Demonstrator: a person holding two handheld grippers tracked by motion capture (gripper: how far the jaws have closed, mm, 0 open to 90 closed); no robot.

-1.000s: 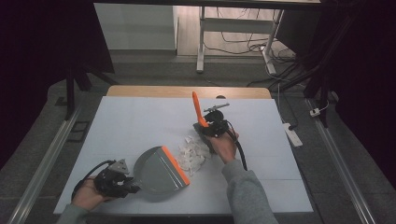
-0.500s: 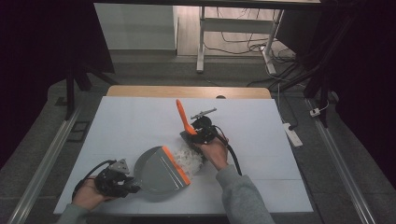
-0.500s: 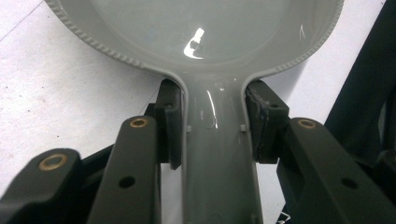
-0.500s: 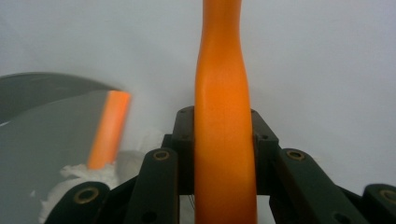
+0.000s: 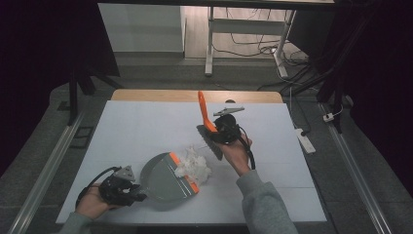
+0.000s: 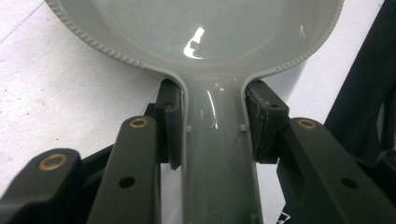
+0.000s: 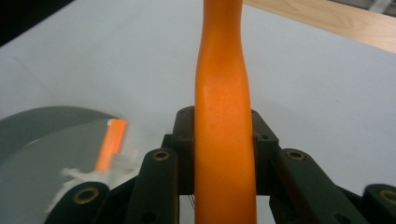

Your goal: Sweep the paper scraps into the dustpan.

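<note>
A grey dustpan (image 5: 163, 180) with an orange lip lies flat near the table's front left. My left gripper (image 5: 127, 187) is shut on its handle (image 6: 219, 158), pads pressed on both sides. A pile of white crumpled scraps (image 5: 195, 165) rests against the orange lip. My right gripper (image 5: 220, 130) is shut on the orange handle (image 7: 224, 140) of a small brush (image 5: 208, 131), held raised and tilted just right of the scraps, bristle head low, handle pointing up and away. In the right gripper view the dustpan (image 7: 42, 144) and some scraps (image 7: 74, 173) lie at the lower left.
The white table top (image 5: 146, 126) has a wooden strip (image 5: 195, 95) along its far edge. A desk frame (image 5: 210, 44) and cables stand on the floor behind. A power strip (image 5: 305, 140) lies off the right side.
The right hand has lifted the brush and swung it back to the right, away from the dustpan's lip. The scraps remain at the lip. The left hand and dustpan stayed put.
</note>
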